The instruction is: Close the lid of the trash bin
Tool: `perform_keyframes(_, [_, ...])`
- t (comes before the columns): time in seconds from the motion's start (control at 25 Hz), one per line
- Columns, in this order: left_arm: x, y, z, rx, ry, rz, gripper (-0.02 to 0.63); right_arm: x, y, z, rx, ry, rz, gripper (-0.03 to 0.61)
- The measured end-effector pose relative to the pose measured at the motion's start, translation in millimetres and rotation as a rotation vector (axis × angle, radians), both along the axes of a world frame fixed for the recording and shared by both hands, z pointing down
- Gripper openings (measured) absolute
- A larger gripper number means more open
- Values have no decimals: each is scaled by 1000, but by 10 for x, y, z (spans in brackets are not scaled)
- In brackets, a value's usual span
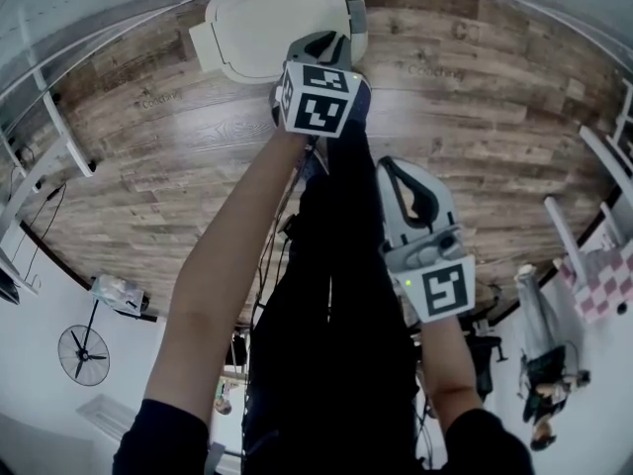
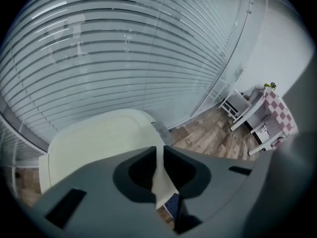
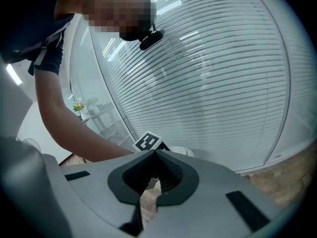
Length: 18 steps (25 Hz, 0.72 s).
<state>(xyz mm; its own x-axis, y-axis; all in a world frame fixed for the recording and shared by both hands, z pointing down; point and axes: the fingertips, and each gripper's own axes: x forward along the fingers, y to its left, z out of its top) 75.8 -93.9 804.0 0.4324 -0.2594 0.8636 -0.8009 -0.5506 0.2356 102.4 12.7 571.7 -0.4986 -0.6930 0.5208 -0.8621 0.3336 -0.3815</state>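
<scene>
**Left claw down over the bin lid**

The trash bin (image 1: pixel 267 18) stands against a glass wall with slatted blinds (image 2: pixel 124 48), on a floor of wood-grain planks (image 1: pixel 475 97). Its lid (image 2: pixel 99 143) is smooth, cream and round-cornered, with a grey piece at one edge. The left gripper (image 1: pixel 321 46) points down at the lid's near edge, jaws a thin slit apart and holding nothing. The right gripper (image 1: pixel 396 171) hangs back, jaw tips together, empty. A standing fan (image 1: pixel 82 354) and a white rack (image 2: pixel 250 110) stand well apart from the bin.
</scene>
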Motion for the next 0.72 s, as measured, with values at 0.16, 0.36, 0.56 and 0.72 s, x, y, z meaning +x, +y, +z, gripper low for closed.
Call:
perform_keyframes(0.16, [-44, -25, 104, -43, 8, -35, 18, -39, 9, 40, -10, -5, -3, 3])
perform_keyframes(0.36, [5, -57, 125, -3, -25, 57, 9, -4, 49, 84, -27, 1, -22, 3])
perform_keyframes(0.56, [-3, -51, 125, 124, -69, 129, 9, -14, 44, 105, -28, -3, -15, 3])
perform_keyframes(0.72, [2, -53, 138, 76, -30, 67, 9, 0, 4, 105, -23, 7, -28, 3])
